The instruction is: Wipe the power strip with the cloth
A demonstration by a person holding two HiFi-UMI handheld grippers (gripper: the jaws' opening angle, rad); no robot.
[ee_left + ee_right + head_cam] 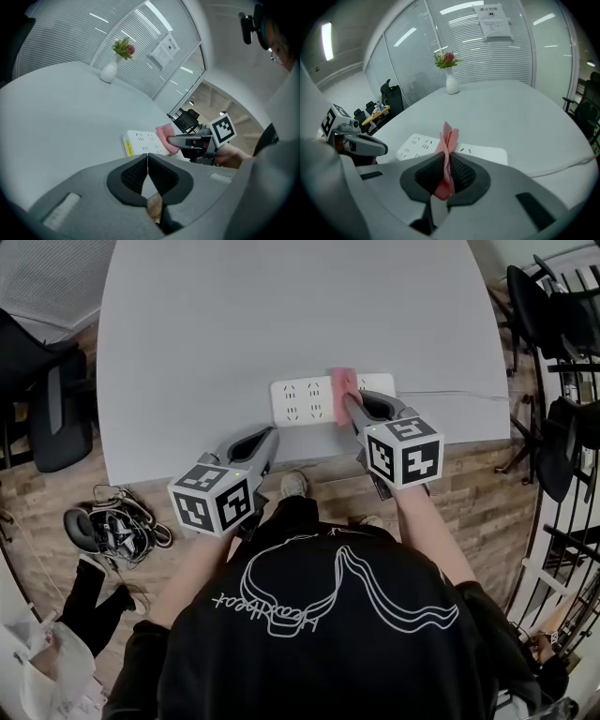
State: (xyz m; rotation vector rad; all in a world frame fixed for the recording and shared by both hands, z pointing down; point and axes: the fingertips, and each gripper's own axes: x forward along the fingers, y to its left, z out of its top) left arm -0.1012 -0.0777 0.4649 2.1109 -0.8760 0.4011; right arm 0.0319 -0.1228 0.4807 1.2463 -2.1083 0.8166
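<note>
One grey table bears power strip; right hand-held gripper pinches cloth, left hand-held gripper pressed together.

Office meeting room; glass partition, blinds, office chairs, grey table

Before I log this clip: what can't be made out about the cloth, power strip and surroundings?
- Whether the cloth touches the power strip: right gripper view, the right gripper covers the contact with its own body; head view, too small.
- The far end of the cable: head view, lost past the edge of the table.
- Print on the wall notice: right gripper view, too small.
</note>
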